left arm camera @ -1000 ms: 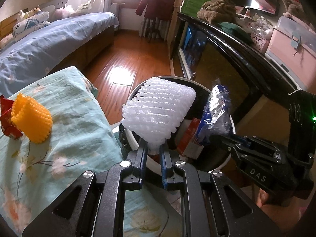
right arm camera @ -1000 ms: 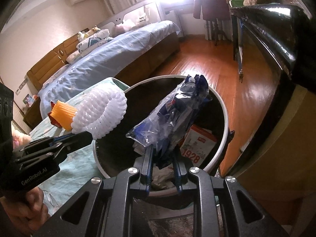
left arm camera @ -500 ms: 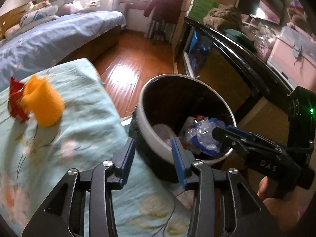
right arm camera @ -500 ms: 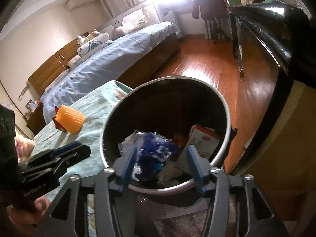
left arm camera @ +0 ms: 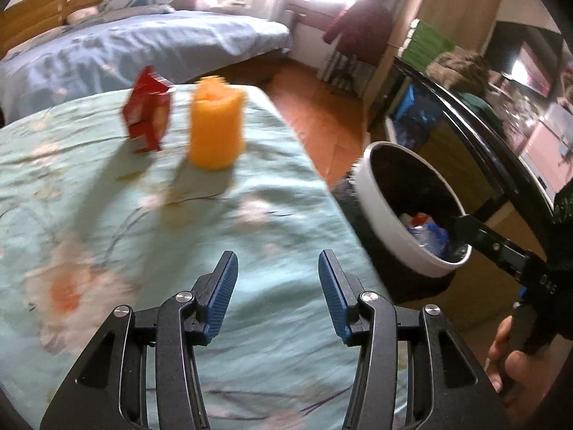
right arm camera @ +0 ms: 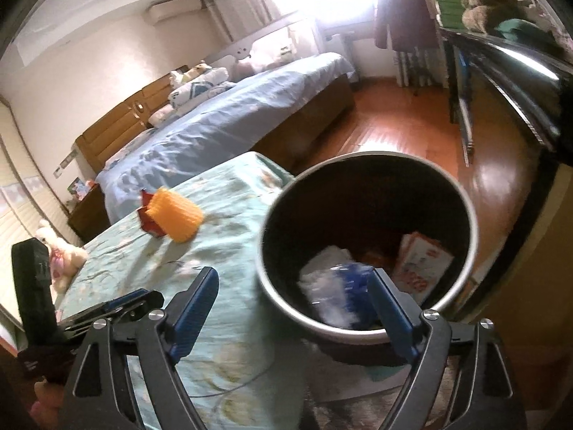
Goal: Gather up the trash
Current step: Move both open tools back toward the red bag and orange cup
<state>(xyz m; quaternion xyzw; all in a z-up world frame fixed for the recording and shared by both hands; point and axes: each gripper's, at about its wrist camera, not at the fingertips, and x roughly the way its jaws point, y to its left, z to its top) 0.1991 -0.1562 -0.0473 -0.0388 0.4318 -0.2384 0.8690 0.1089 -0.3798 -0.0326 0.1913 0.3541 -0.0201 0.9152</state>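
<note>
An orange foam net (left arm camera: 216,127) and a red wrapper (left arm camera: 147,114) lie on the floral green cloth (left arm camera: 107,215); both also show in the right wrist view, the net (right arm camera: 177,216) in front of the wrapper (right arm camera: 146,211). The round bin (right arm camera: 365,182) with a pale rim stands beside the cloth and holds the white foam net (right arm camera: 324,274), the blue plastic bag (right arm camera: 352,279) and a carton (right arm camera: 420,265). My left gripper (left arm camera: 277,274) is open and empty over the cloth. My right gripper (right arm camera: 292,286) is open and empty at the bin's near rim.
A bed with a blue cover (right arm camera: 222,125) lies behind the cloth. A dark glossy cabinet (left arm camera: 476,136) with clutter on top runs along the right of the bin (left arm camera: 397,193). Wooden floor (right arm camera: 401,122) stretches to the window. A plush toy (right arm camera: 61,254) sits at the left.
Both grippers opened and let go: the white foam net and the blue bag dropped into the bin. My left gripper then swung left, over the cloth, towards the orange net.
</note>
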